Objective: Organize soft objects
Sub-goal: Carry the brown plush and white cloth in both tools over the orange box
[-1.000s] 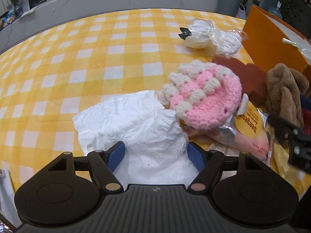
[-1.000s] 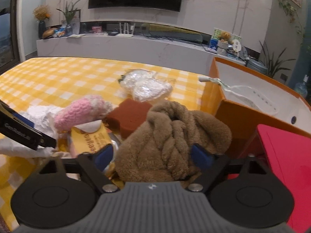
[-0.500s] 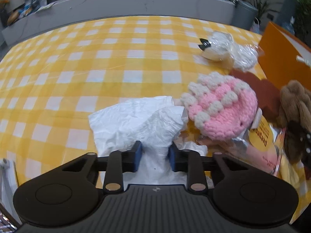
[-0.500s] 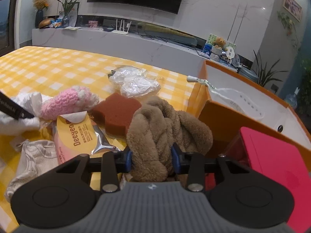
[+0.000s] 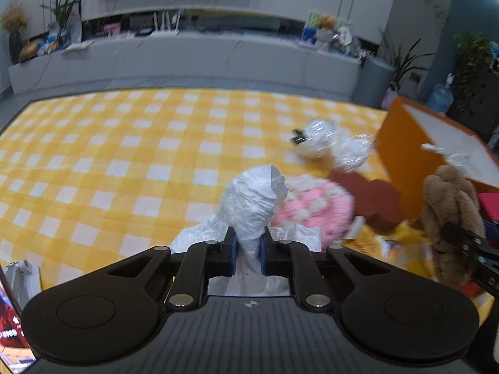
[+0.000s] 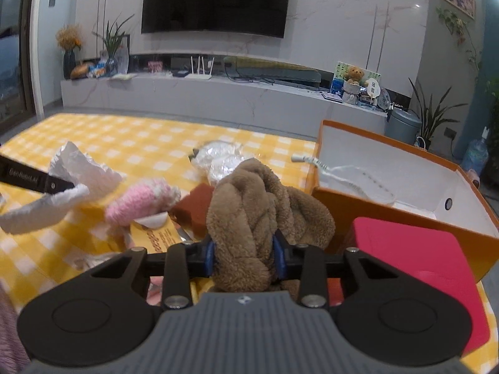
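The brown plush toy (image 6: 249, 218), clamped in the right gripper (image 6: 244, 257), hangs just left of the orange box (image 6: 389, 215), nearer it than the left gripper (image 5: 248, 251), whose jaws have just closed onto the white bag (image 5: 254, 199).

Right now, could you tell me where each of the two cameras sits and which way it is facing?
Left wrist: on the left gripper, looking forward and down across the yellow checked tablecloth; its fingers pinch the white crumpled sheet.
Right wrist: on the right gripper, facing the TV wall over the orange box; its fingers clamp the brown plush.
Shared: pink knitted piece, brown sponge, clear plastic bags, and each camera sees the other gripper's load.
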### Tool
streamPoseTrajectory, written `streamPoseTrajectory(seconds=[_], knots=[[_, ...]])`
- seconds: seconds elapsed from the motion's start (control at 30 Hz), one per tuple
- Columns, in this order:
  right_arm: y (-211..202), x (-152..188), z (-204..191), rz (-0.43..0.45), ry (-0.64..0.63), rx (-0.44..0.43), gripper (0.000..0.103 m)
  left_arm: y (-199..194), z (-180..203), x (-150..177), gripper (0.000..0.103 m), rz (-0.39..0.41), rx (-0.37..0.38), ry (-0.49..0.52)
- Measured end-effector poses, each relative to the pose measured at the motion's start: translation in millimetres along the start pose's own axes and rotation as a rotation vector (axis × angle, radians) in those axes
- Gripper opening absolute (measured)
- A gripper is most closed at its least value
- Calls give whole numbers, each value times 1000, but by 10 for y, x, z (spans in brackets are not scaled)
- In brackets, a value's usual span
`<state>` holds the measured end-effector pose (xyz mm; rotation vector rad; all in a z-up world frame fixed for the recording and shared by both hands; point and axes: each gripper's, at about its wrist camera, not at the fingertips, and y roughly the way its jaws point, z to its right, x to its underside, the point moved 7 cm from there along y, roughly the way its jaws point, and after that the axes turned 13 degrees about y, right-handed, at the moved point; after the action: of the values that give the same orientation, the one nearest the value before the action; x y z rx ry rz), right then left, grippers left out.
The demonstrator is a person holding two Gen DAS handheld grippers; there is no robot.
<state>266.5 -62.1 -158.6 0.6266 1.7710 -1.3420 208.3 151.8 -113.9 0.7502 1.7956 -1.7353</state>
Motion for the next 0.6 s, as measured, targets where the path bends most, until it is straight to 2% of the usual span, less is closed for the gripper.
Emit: streamPoseTrajectory(seconds=[0.2, 0.33, 0.6], knots=[[-329, -65, -79, 39, 25, -69, 35, -316, 238, -53, 15, 62, 3, 9], [-594, -62, -126, 63, 41, -112, 35, -534, 405, -91, 15, 100, 47, -10], [-1009, -283, 28, 95, 9, -148, 35, -891, 889, -340, 15, 195, 126, 57]])
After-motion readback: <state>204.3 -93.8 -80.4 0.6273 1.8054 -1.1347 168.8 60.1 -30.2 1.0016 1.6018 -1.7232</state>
